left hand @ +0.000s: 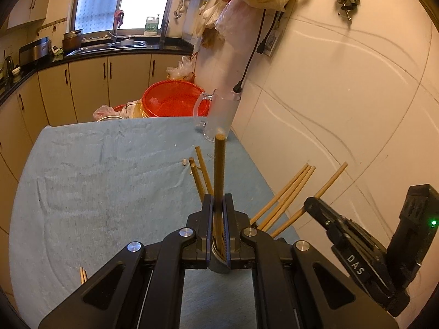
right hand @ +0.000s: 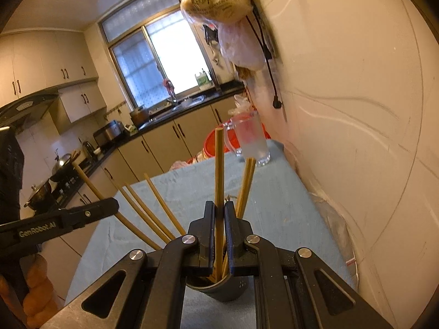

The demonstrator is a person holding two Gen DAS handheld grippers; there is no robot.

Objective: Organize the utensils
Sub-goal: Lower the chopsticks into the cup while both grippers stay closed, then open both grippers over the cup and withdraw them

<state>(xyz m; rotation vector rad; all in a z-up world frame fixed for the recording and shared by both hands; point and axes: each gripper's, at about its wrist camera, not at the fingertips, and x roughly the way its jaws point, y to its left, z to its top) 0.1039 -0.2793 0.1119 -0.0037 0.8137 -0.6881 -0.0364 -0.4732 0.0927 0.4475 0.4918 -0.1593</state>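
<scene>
both the left gripper and right gripper pinch chopsticks over the holder; most are in, a pair lies at seven o'clock.

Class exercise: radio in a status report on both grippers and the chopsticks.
Left gripper shut on a chopstick above dark holder. Right gripper shut on another chopstick. Loose chopsticks on blue cloth.

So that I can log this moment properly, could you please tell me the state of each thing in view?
Left claw: shut on left stick.
Right claw: shut on right stick.
Cup: upright, chopsticks fanned out inside.
Mug: upright on the cloth, no chopsticks in it.
Loose pair: lying flat on the cloth.
</scene>
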